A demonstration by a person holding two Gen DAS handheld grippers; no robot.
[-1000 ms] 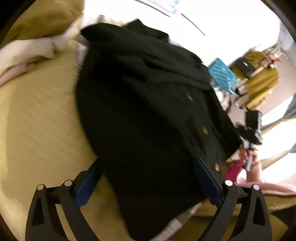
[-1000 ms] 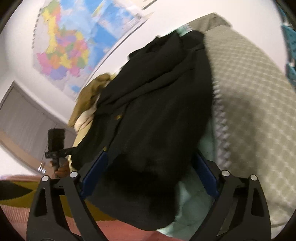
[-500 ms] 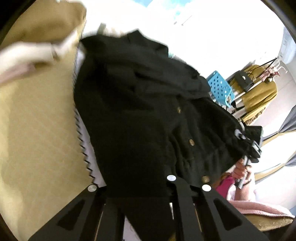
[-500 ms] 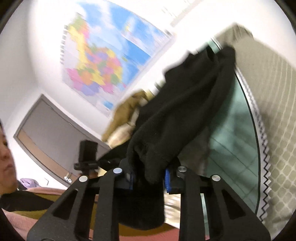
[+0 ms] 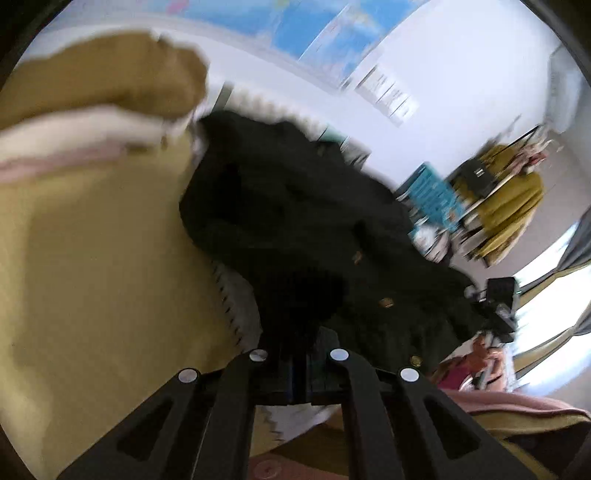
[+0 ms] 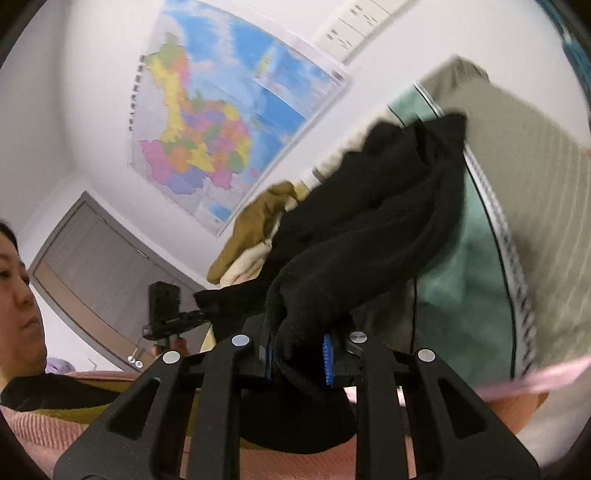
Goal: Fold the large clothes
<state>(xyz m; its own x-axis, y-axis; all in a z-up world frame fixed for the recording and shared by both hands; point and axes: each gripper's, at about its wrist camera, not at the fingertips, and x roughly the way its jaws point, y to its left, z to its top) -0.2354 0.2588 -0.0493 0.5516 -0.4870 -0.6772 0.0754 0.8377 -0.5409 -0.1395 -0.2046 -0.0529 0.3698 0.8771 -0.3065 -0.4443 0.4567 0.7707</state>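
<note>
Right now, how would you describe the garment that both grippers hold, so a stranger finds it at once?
Look at the yellow bed cover. On it lies the black coat, its hem clamped in the left gripper and the right gripper. Unlike the tan and white clothes beside it, it is black with small gold buttons.

My two cameras sit low, very close, looking up along my arms. Both see the big black button-up coat point(image 5: 314, 229) point(image 6: 369, 236) and the colourful wall map point(image 6: 225, 122) point(image 5: 295, 22).
</note>
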